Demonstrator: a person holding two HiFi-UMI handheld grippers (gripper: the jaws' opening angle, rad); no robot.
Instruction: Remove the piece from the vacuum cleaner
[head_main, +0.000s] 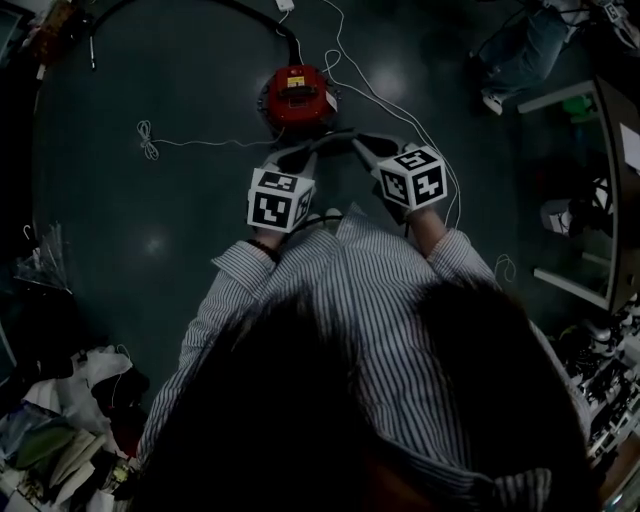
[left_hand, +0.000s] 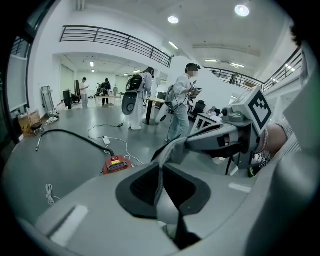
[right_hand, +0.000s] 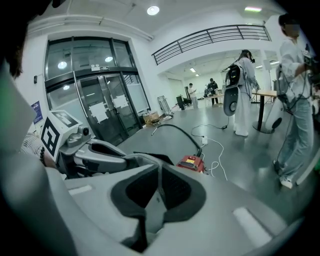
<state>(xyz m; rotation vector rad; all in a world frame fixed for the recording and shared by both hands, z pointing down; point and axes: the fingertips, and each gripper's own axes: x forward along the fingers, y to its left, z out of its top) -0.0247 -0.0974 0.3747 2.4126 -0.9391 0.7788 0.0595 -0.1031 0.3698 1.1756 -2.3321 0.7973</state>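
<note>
Your left gripper (head_main: 303, 153) and right gripper (head_main: 368, 148) are each clamped on the thin grey piece (head_main: 335, 137), mid-frame. The red vacuum (head_main: 298, 95) is on the floor, upper centre.

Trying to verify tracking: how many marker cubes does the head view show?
2: the left marker cube just left of centre, the right marker cube just right of it; none seems hidden.

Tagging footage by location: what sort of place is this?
Probably a large open lab or workshop hall: a mezzanine railing, glass entrance doors, and a person wearing backpack equipment.
</note>
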